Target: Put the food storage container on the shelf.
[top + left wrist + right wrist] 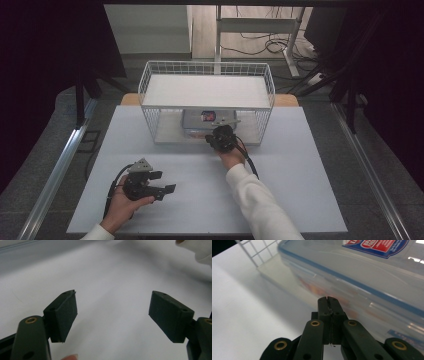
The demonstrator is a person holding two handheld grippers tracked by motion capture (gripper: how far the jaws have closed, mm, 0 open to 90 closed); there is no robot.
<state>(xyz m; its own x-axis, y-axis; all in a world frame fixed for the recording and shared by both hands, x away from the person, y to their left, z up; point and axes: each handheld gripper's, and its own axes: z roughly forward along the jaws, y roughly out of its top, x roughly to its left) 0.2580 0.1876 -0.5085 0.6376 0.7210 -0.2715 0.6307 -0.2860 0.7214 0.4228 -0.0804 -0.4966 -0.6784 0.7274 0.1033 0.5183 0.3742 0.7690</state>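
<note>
1. High view: a white table (300,200) carries a white wire shelf rack (207,75) at its far middle, with a flat upper deck and a lower level open toward the near side.
2. On the lower level, under the deck, lies a clear plastic container (202,122) with a blue-rimmed lid and a red and blue label on top.
3. Right gripper (216,136) sits at the near edge of the rack's lower level, right in front of the container – held by a hand in a white sleeve (260,205) that reaches in from the near right.
4. Right gripper view: the two black jaws are pressed flat together with nothing between them, their tips just beside the container's (367,282) near wall; whether they touch it cannot be told.
5. Something orange-red shows blurred through that wall.
6. The label (377,246) is cut off by the top edge – white letters on blue and red patches, too partial to read.
7. Left gripper (170,182) rests in the other hand at the near left of the table, well apart from the rack, pointing toward the right.
8. Left gripper view: its jaws stand wide apart over bare white tabletop, with nothing between the pads (67,315)
</note>
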